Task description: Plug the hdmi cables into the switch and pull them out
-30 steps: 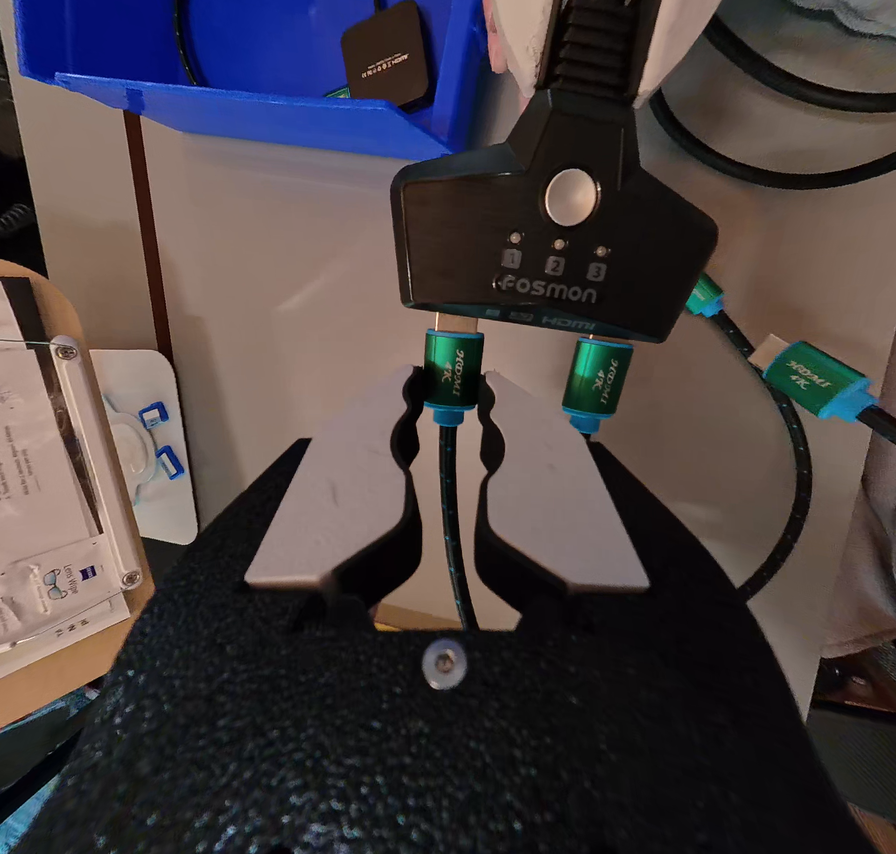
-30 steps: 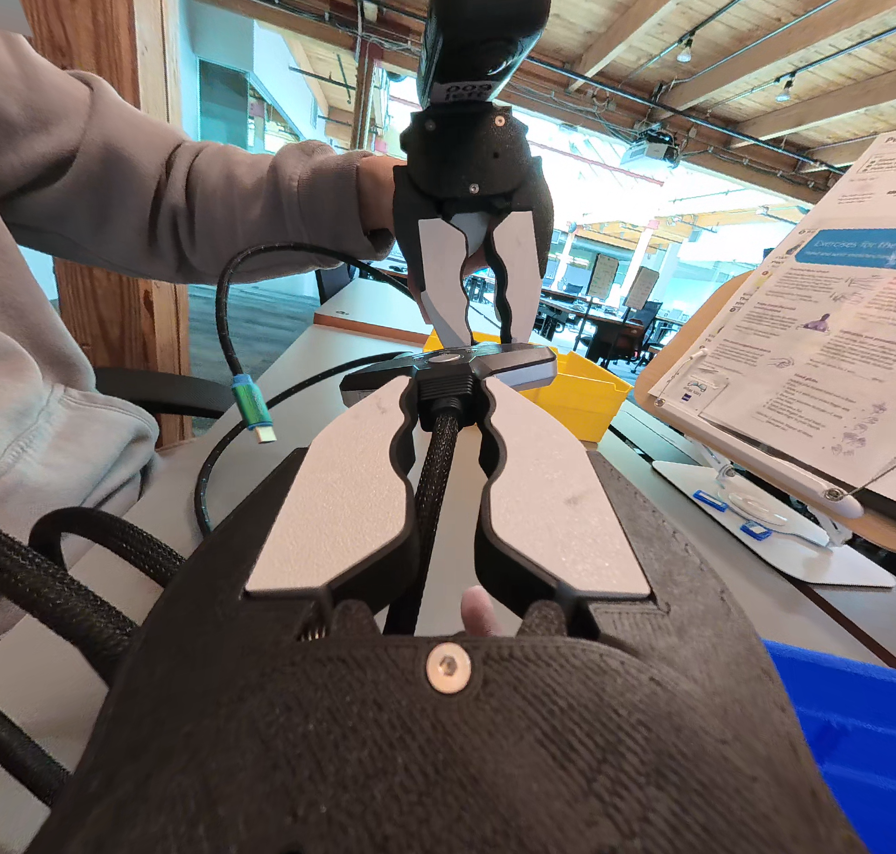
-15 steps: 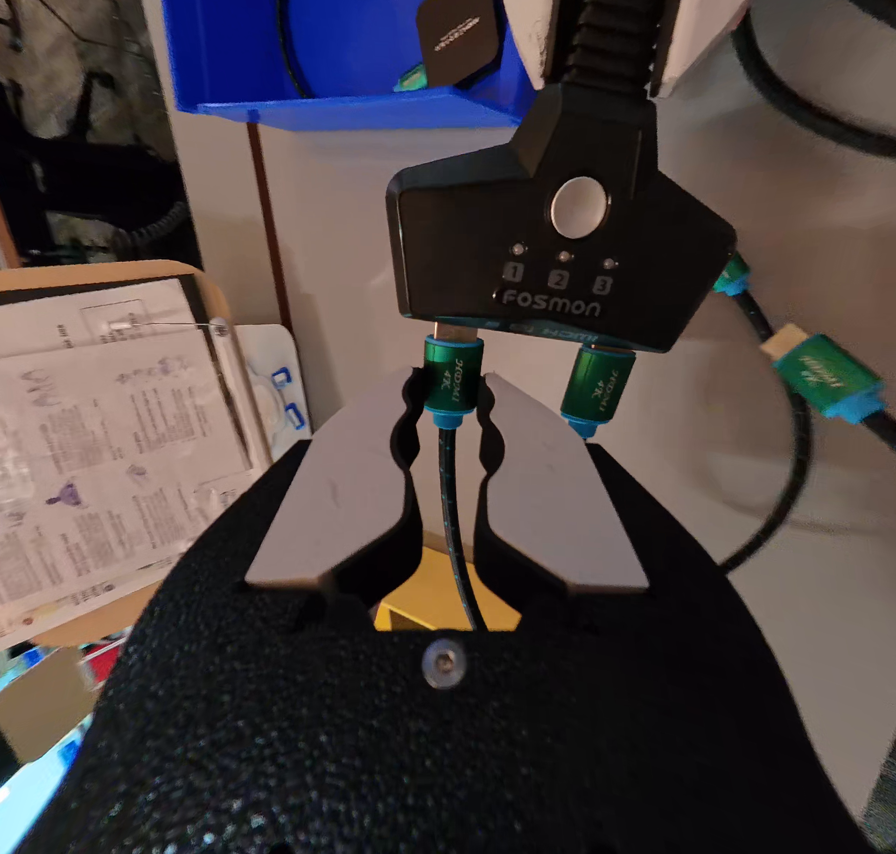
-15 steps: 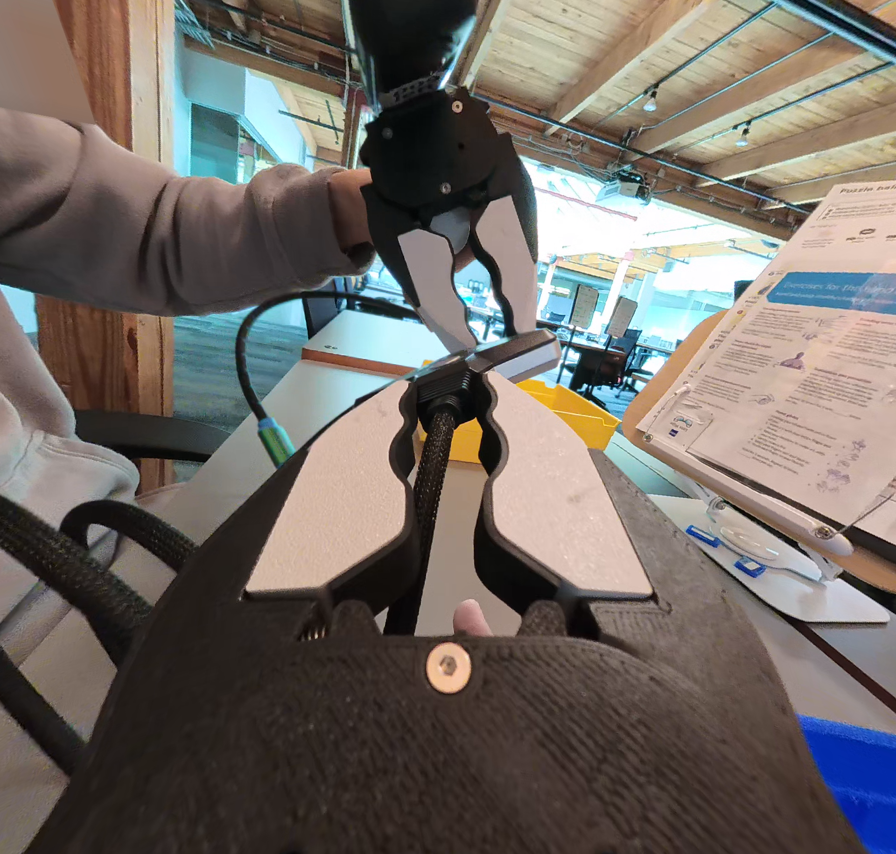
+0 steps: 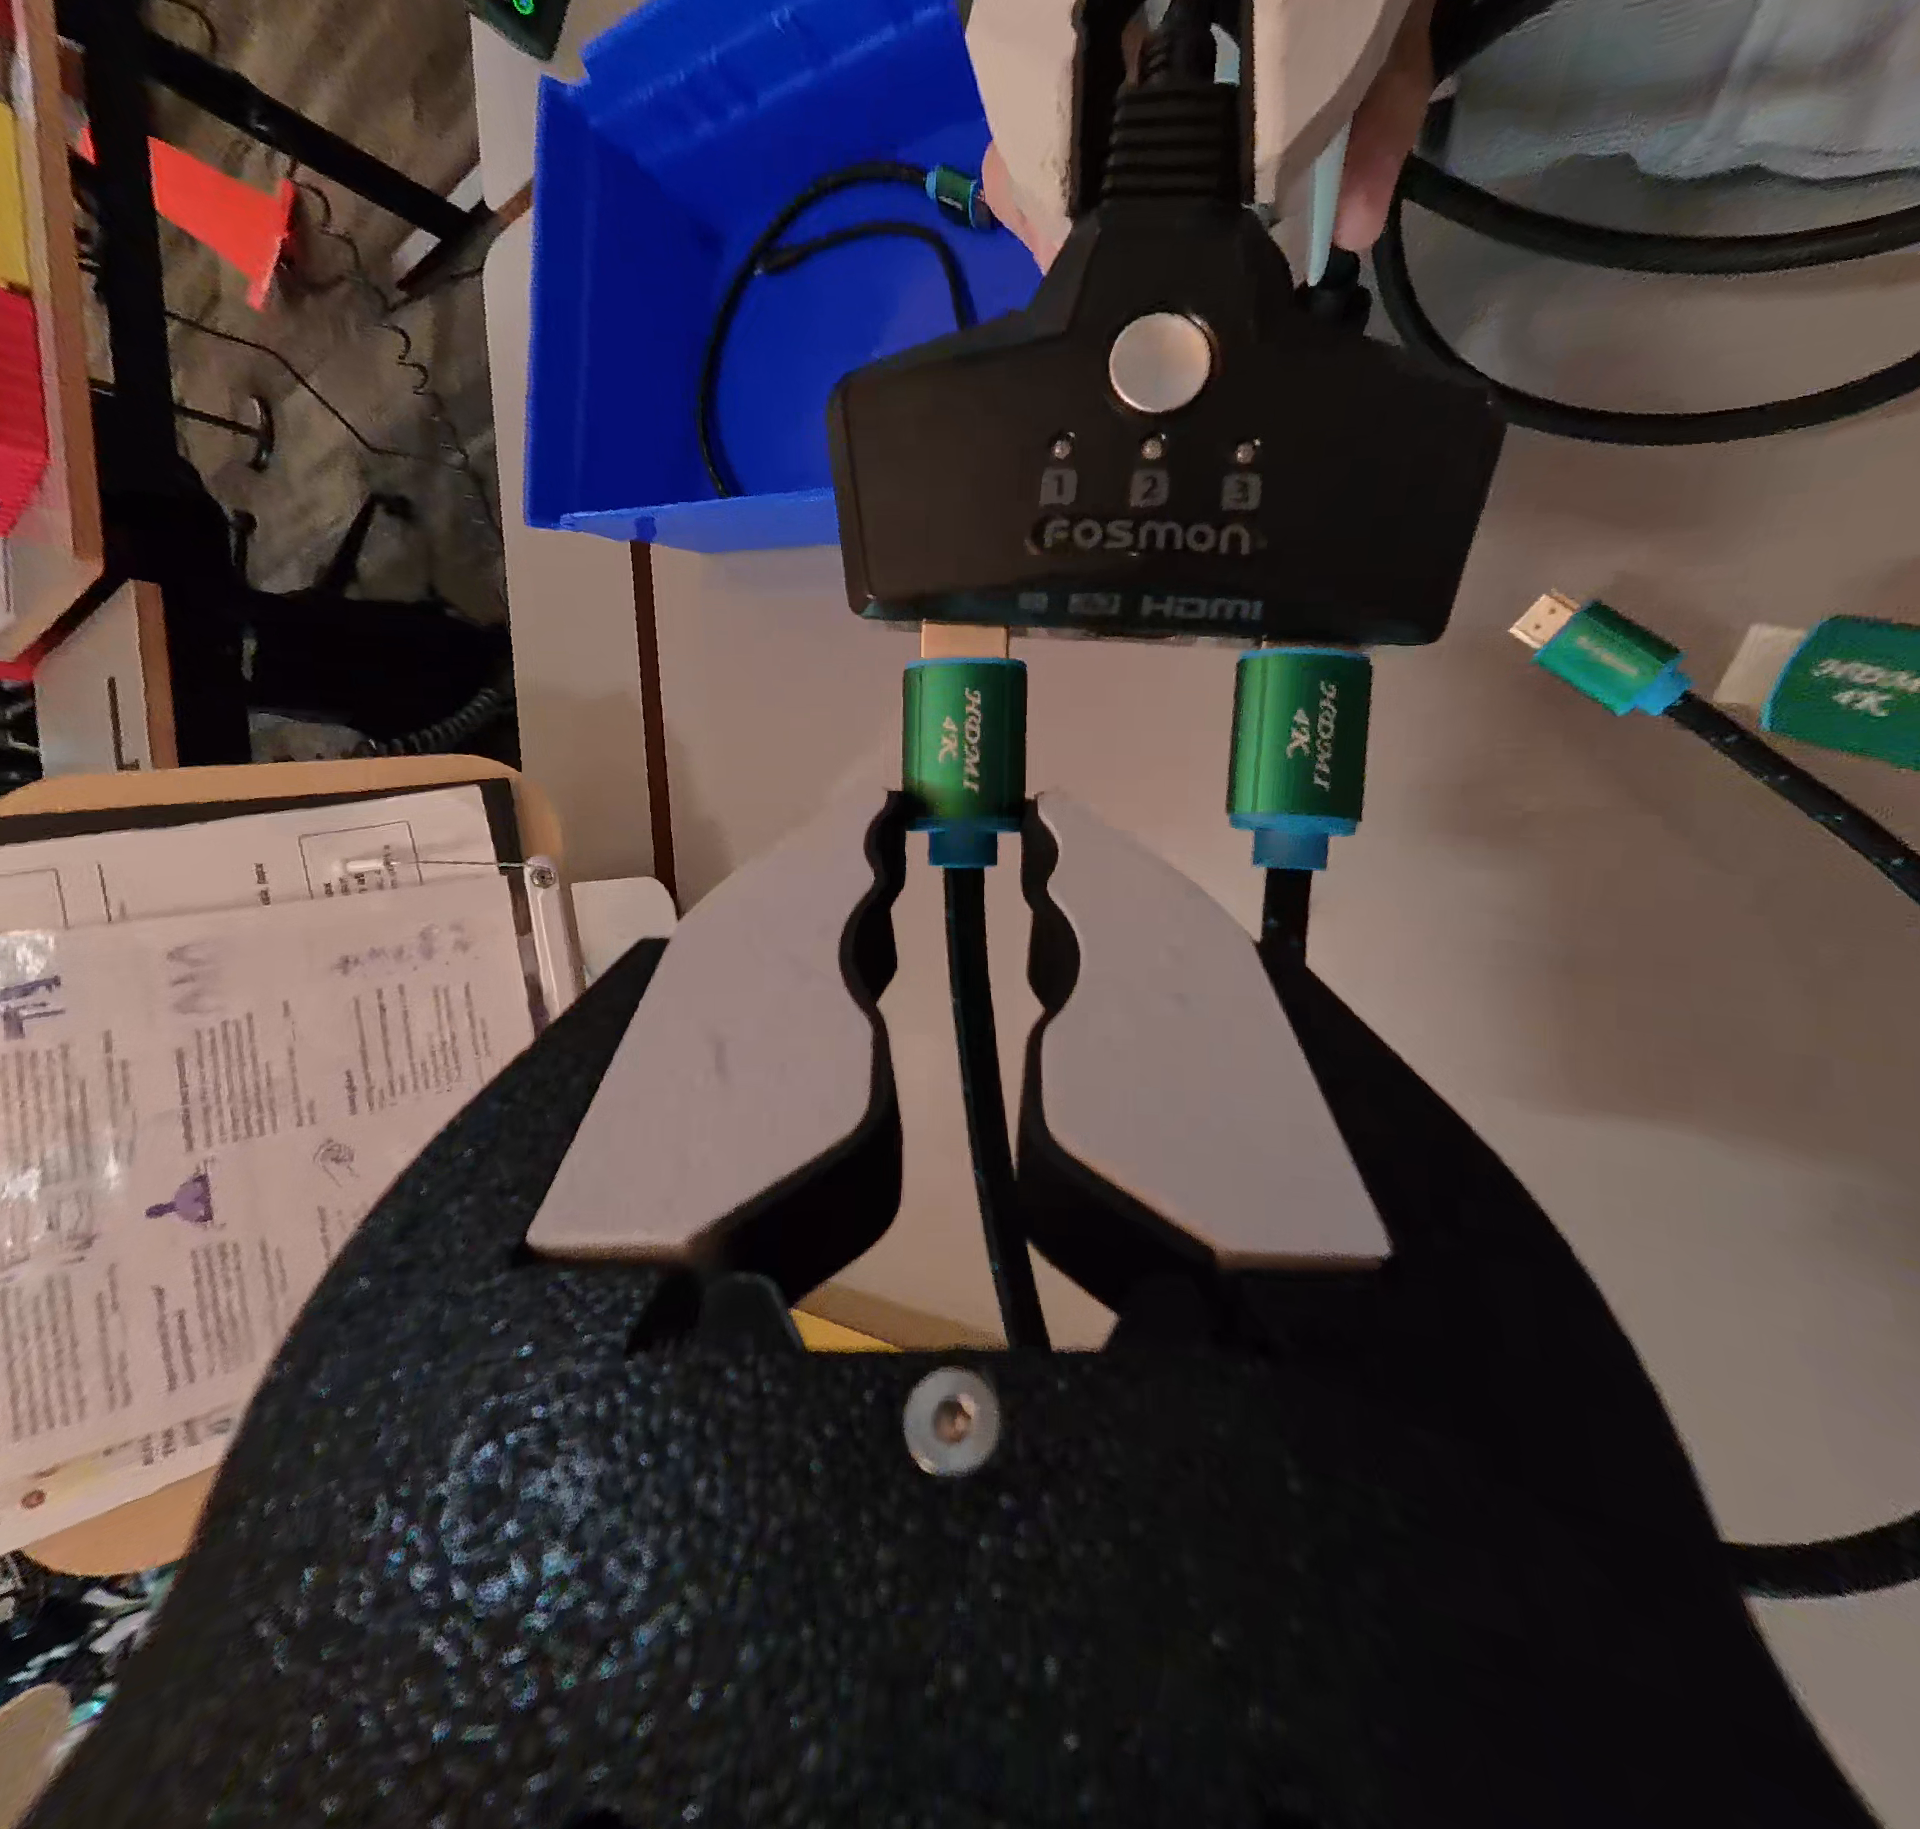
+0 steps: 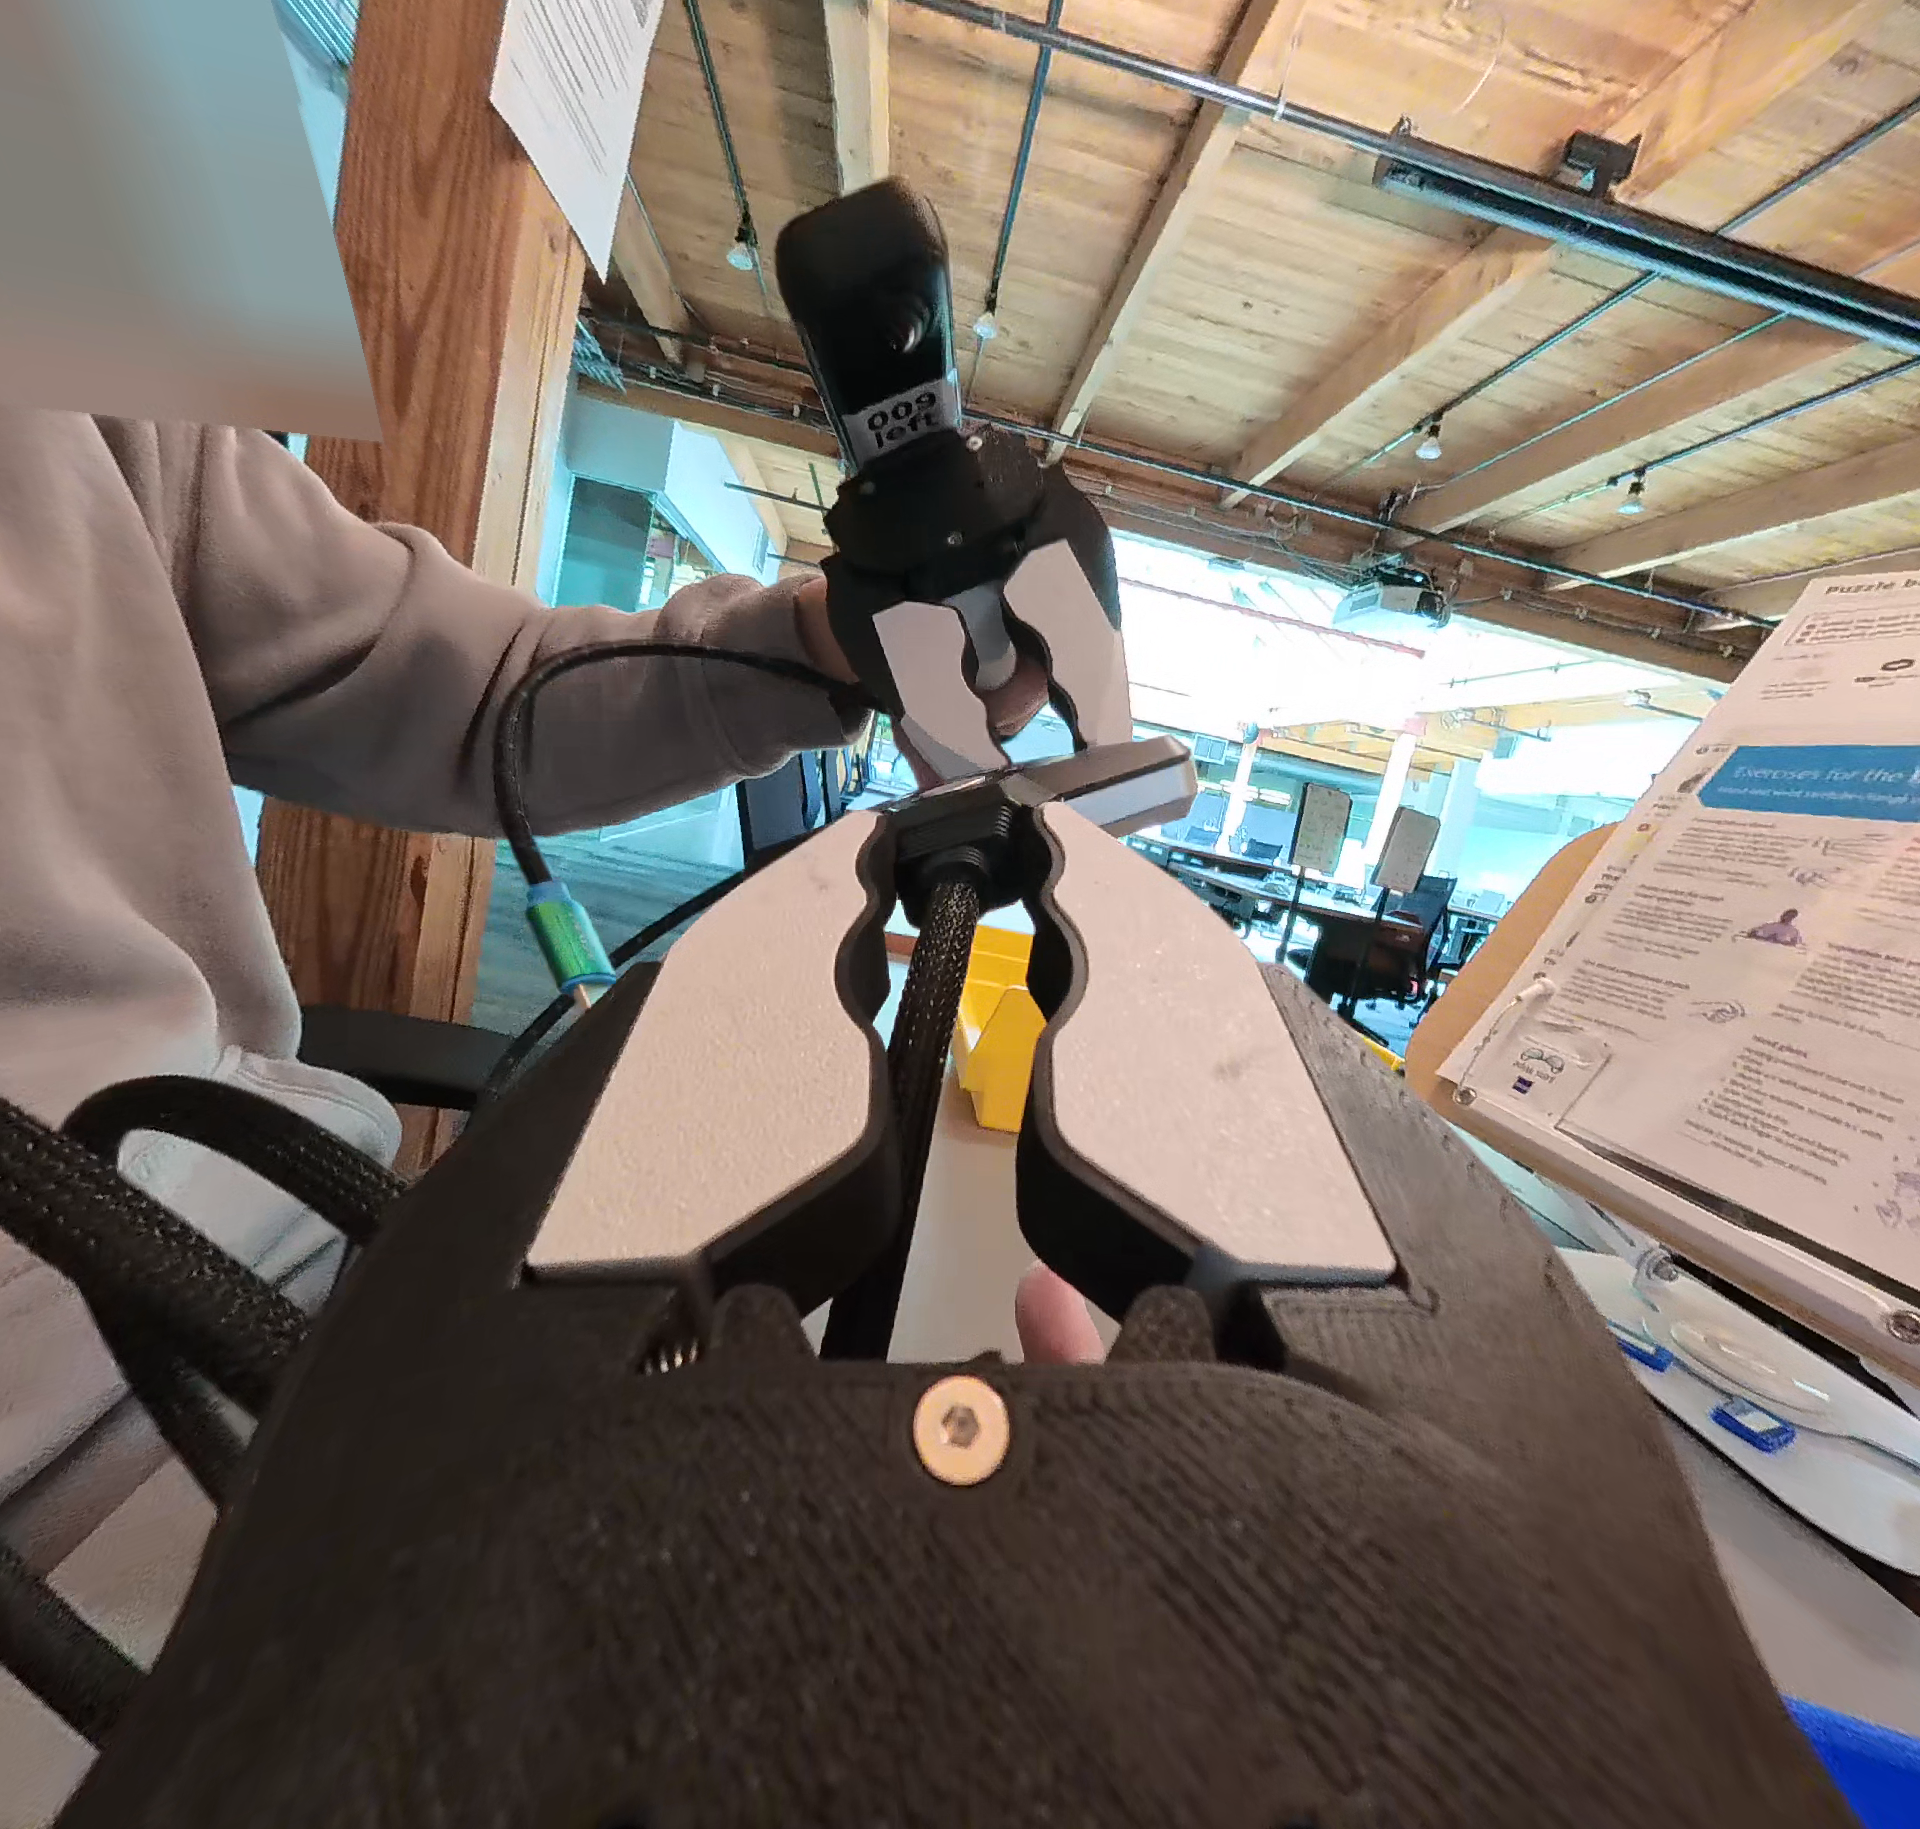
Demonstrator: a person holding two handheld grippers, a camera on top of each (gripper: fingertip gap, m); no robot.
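The black HDMI switch (image 5: 1164,470) hangs in the air, held between my two grippers. My left gripper (image 5: 961,829) is shut on a green HDMI plug (image 5: 961,735) at the switch's left port, and a strip of the plug's metal tip shows below the port. A second green plug (image 5: 1299,740) sits fully in the right port. My right gripper (image 6: 956,844) is shut on the switch's thick braided cable (image 6: 925,1031) at its ribbed collar. It also shows at the top of the left wrist view (image 5: 1164,65). The switch appears edge-on in the right wrist view (image 6: 1101,782).
Two loose green plugs (image 5: 1600,657) (image 5: 1849,683) lie on the white table (image 5: 1558,1208) to the right. A blue bin (image 5: 748,221) holding a cable stands behind. A document stand (image 6: 1714,948) and a yellow bin (image 6: 997,1031) are nearby. Another green plug (image 6: 561,938) dangles by the person's sleeve.
Both grippers have swung upward with the switch between them; the right wrist view now looks more at the ceiling. The left plug stays gripped at the left port.
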